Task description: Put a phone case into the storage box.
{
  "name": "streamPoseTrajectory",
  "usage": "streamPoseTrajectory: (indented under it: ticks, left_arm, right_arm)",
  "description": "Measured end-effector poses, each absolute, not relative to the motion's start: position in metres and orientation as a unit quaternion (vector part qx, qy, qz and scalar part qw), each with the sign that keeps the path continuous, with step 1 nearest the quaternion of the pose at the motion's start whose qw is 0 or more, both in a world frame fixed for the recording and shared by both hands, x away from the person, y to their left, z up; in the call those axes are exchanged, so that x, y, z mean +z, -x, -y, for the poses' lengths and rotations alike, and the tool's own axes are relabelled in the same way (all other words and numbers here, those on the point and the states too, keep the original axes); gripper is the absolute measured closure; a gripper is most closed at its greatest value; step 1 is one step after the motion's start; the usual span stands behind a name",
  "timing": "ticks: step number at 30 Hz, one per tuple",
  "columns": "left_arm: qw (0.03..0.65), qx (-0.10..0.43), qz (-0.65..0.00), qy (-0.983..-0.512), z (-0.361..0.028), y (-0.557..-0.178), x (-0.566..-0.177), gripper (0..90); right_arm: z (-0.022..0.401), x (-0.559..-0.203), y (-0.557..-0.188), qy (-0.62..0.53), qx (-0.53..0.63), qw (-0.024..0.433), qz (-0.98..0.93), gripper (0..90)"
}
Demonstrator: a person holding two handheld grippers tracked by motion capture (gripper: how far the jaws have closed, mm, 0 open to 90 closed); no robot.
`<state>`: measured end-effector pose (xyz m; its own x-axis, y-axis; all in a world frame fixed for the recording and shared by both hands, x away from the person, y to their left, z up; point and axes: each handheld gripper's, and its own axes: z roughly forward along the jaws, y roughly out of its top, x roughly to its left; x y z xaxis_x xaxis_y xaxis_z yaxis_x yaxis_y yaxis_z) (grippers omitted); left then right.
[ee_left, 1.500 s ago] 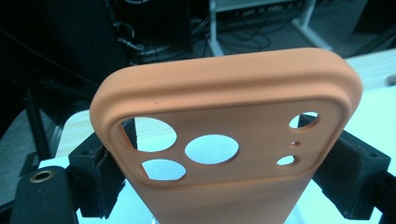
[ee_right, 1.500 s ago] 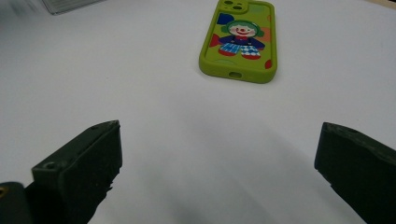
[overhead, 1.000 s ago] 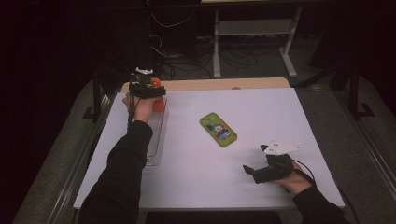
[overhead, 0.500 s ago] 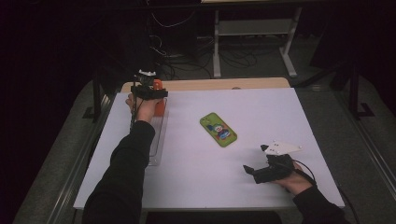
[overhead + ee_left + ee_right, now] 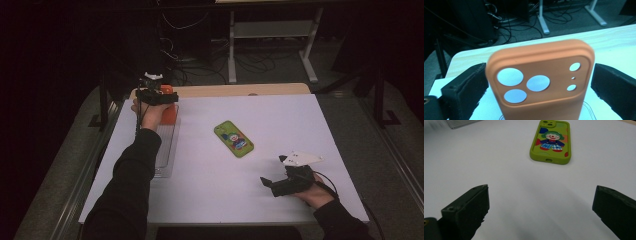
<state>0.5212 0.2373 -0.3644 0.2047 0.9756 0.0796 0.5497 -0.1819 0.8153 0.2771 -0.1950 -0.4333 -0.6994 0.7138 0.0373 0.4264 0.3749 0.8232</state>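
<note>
1. The left gripper (image 5: pixel 539 82) has just been opening; its jaws stand clear of the orange soft phone case (image 5: pixel 541 82) upright between them, at the table's (image 5: pixel 300 125) ten o'clock.
2. The right gripper (image 5: pixel 539 212) rests at five o'clock, jaws apart around nothing.
</note>
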Motion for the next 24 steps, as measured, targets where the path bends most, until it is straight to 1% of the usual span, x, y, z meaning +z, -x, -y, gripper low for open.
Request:
streamPoseTrajectory:
  ticks: [5, 15, 24]
  left_arm:
    - [0.349, 0.296, -0.539, -0.707, -0.243, -0.512, -0.354, 0.0]
    - [0.372, 0.259, -0.502, -0.736, -0.253, -0.483, -0.329, 0.0]
    - [0.401, 0.208, -0.456, -0.767, -0.248, -0.449, -0.324, 0.0]
  right_arm:
    - [0.195, -0.433, -0.277, -0.354, 0.435, 0.163, -0.812, 0.1]
    - [0.195, -0.432, -0.278, -0.358, 0.434, 0.163, -0.81, 0.0]
    - [0.195, -0.432, -0.276, -0.357, 0.43, 0.167, -0.812, 0.1]
